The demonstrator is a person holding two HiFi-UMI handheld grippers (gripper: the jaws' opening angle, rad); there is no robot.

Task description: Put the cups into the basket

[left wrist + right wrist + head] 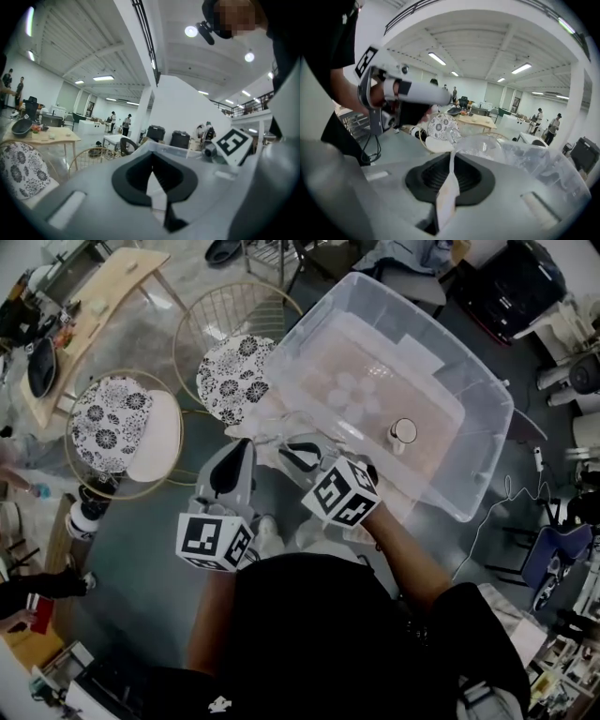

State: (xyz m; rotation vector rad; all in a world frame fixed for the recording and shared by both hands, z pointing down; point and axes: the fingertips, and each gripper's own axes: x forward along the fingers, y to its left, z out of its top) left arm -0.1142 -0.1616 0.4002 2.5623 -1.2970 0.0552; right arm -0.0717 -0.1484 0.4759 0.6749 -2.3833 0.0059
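A large clear plastic bin (487, 395) stands in front of me in the head view. Several clear cups (352, 395) lie on its floor, and a white cup (403, 432) stands upright near its right side. My right gripper (298, 454) is at the bin's near rim, shut on the thin wall of a clear cup (483, 149) that sticks out ahead of its jaws (451, 157). My left gripper (246, 444) is close beside it on the left. Its jaws (152, 166) are shut on a thin white piece, and I cannot tell what that piece is.
Two round wire chairs with black-and-white floral cushions (122, 418) (234, 371) stand left of the bin. A wooden table (94, 306) is at the far left, black cases (520, 282) at the top right, and a blue chair (553, 554) at the right. A thin cable (506, 498) lies on the floor.
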